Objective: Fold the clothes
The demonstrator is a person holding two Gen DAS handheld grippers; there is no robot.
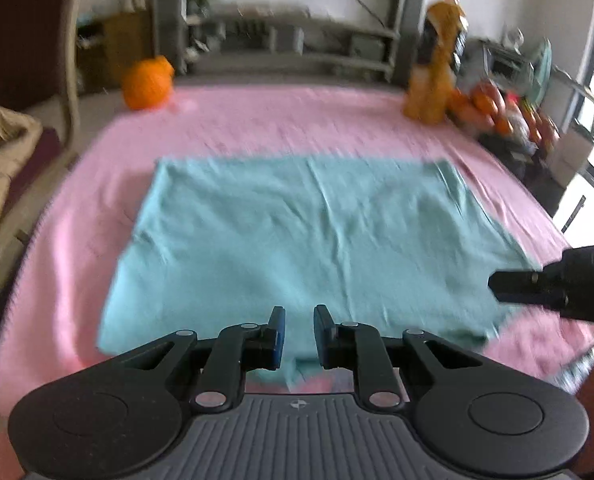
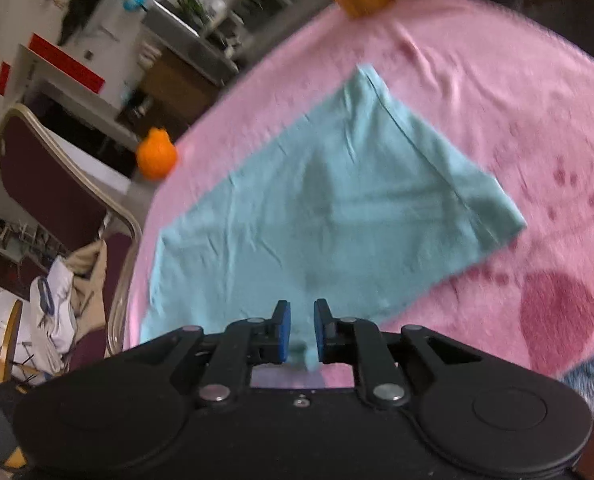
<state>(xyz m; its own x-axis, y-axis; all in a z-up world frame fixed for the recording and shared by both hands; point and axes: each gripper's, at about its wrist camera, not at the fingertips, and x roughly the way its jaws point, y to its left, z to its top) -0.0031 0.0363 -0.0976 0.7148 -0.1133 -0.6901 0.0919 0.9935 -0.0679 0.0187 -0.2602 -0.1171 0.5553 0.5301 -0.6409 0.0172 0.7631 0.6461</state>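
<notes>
Cloth is the matter here: a pale teal cotton garment (image 1: 297, 240), already doubled into a broad rectangle, lies flat in the middle of the fuzzy pink blanket (image 1: 257, 120) that covers the table, its long axis running from the blanket's left edge toward its right edge, its near hem close along the blanket's near edge. Going from the left, the left gripper (image 1: 299, 330) hangs over the middle of that near hem, blue pads narrowly apart, and a small tuck of teal fabric shows low between them; whether they pinch it I cannot tell through the blur. Farther right, the right gripper (image 2: 299, 326) sits at the near right corner of the garment, pads likewise narrowly apart with a tab of teal cloth hanging between them, apparently nipped. Both pairs of tongs thus stand on the same near hem, the garment stretching away from them toward the far edge, where a round orange plush toy (image 1: 147, 84) marks the far left corner. Any coming fold, I judge, would carry this hem away across the short axis
</notes>
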